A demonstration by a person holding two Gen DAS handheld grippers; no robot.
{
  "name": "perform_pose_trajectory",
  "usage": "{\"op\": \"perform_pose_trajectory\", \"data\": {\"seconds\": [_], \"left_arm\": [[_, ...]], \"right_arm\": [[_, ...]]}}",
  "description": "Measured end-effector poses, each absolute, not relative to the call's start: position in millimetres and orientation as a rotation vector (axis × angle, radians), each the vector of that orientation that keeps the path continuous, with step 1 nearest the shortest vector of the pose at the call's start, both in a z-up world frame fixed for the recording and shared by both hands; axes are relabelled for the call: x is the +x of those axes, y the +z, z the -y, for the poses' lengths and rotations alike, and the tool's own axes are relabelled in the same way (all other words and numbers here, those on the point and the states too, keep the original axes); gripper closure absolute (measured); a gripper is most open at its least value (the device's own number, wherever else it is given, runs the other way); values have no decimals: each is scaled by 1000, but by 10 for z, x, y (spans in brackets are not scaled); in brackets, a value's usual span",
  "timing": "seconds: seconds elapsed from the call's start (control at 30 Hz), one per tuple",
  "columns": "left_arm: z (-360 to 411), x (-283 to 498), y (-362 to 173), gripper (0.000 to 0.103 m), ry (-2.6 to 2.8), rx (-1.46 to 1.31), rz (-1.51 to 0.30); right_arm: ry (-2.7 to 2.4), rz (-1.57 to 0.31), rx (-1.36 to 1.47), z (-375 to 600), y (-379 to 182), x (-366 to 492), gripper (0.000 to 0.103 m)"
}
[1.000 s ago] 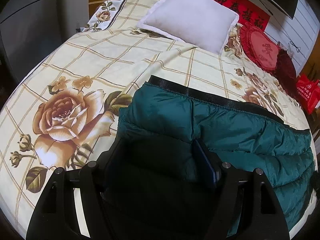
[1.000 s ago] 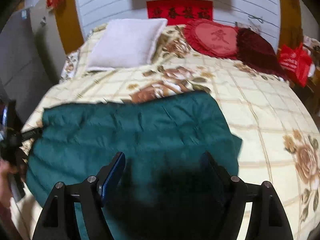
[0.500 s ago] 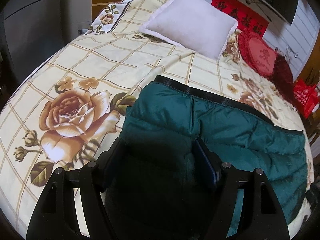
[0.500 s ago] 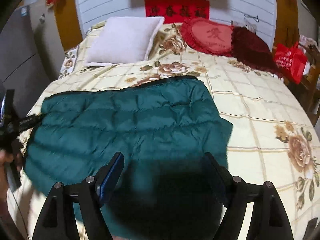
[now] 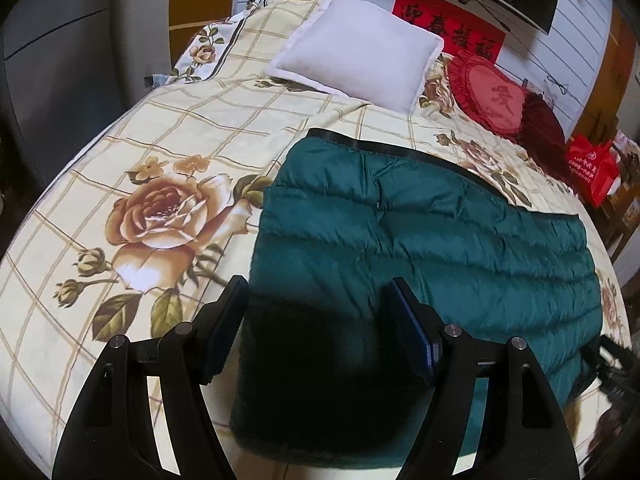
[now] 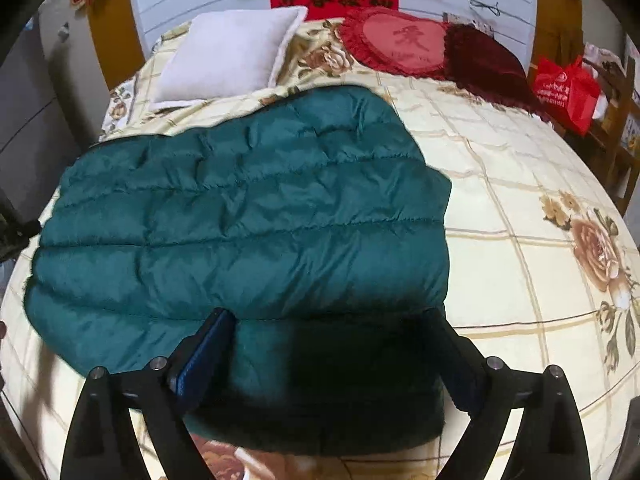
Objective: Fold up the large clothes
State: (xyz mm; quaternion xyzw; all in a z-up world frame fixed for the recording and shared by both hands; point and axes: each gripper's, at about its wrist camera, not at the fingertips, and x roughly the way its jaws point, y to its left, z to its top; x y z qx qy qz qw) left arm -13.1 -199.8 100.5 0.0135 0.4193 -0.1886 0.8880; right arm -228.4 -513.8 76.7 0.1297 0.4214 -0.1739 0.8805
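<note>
A floral, checked bedspread (image 5: 168, 152) covers the bed, with a large printed rose (image 5: 164, 216) at the left of the left wrist view. To its right, a dark green quilted down garment (image 5: 432, 240) lies folded flat on the bedspread, a black band along its far edge. The left gripper (image 5: 316, 320) hangs above the garment's near left corner, its fingers (image 5: 412, 332) spread wide with nothing between them. In the right wrist view the garment (image 6: 248, 216) fills the left and centre of the bed, and the right gripper (image 6: 332, 356) hovers over its near right corner, its fingers (image 6: 204, 356) likewise spread and empty. At the far end of the bed lie a white pillow (image 6: 228, 56), then a red heart-shaped cushion (image 6: 400, 40), then a dark maroon cushion (image 6: 484, 60). A red bag (image 6: 568, 88) stands far right, beside the bed.
</note>
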Motion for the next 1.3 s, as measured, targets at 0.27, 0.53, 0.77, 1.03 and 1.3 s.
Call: {"op": "perform_pose_trajectory", "data": {"seconds": [0.27, 0.53, 0.77, 1.03, 1.3], "left_arm": [[1883, -256, 960, 31, -376, 25, -863], [1857, -361, 935, 31, -368, 45, -853], [1889, -389, 898, 31, -374, 46, -864], [1850, -315, 827, 31, -359, 36, -884], [1787, -190, 746, 31, -405, -27, -923]], "right_arm": [[-348, -841, 244, 4927, 1046, -2334, 10], [-349, -845, 247, 4781, 1080, -2214, 10], [-364, -856, 256, 4783, 1077, -2155, 10], [-397, -857, 281, 4975, 1053, -2196, 10], [-405, -848, 360, 5359, 973, -2261, 10]]}}
